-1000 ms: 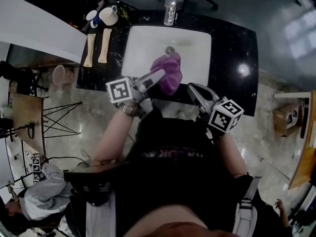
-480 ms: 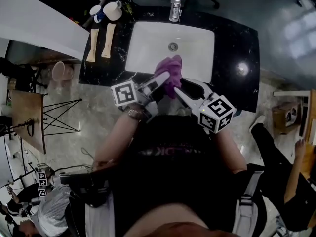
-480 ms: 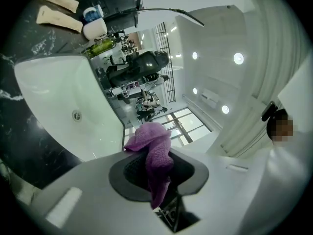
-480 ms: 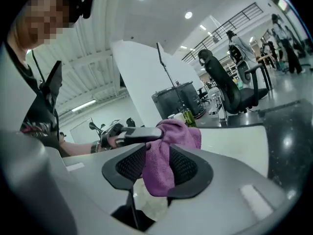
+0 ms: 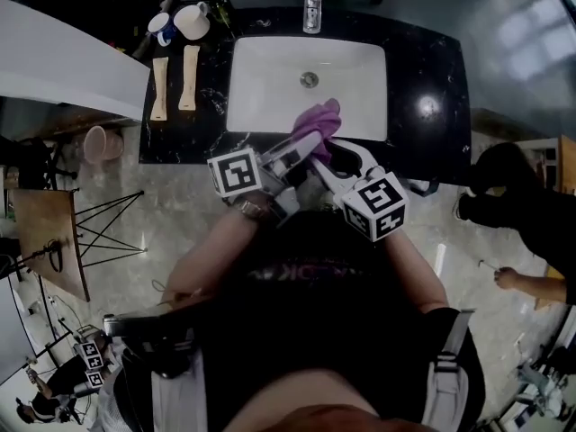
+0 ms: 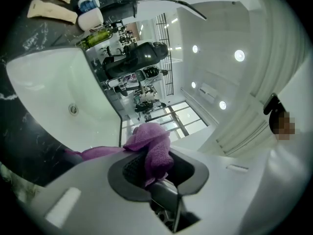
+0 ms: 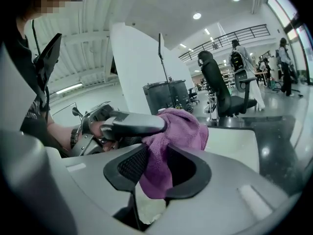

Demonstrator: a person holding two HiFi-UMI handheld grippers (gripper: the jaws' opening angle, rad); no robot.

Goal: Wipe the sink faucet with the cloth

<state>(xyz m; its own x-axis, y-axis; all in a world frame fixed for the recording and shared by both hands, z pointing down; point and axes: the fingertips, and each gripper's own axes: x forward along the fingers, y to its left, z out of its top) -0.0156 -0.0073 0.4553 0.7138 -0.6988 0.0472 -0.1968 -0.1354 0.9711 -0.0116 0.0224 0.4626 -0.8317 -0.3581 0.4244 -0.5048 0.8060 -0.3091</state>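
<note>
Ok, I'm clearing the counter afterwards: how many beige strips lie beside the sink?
2 beige strips, side by side on the black counter, left of the basin in the head view: one farther out, one nearer it. None seems hidden.

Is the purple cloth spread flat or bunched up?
Bunched up: the cloth hangs in crumpled folds, pinched in the left gripper.
</note>
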